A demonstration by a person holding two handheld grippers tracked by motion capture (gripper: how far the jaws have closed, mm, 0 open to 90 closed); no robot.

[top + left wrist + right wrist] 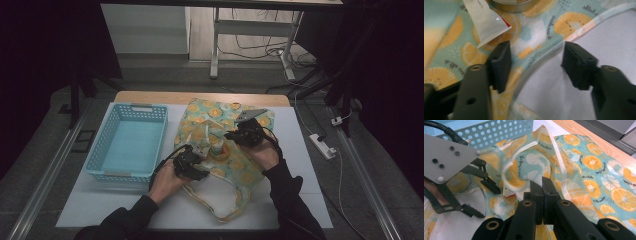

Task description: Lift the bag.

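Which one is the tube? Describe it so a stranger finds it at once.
Right of the blue basket lies a cloth printed with orange slices. On it, just ahead of the left gripper, lies the white tube. Unlike the round tin beside it, it is flat, with a crimped end and a red mark.

One blue perforated basket (131, 142) stands on the table (300, 165). Just beside the basket lies one orange-print cloth bag (247, 167). On the bag rest one white tube (486, 21) and one round tin (512, 5). Two grippers work over the bag.
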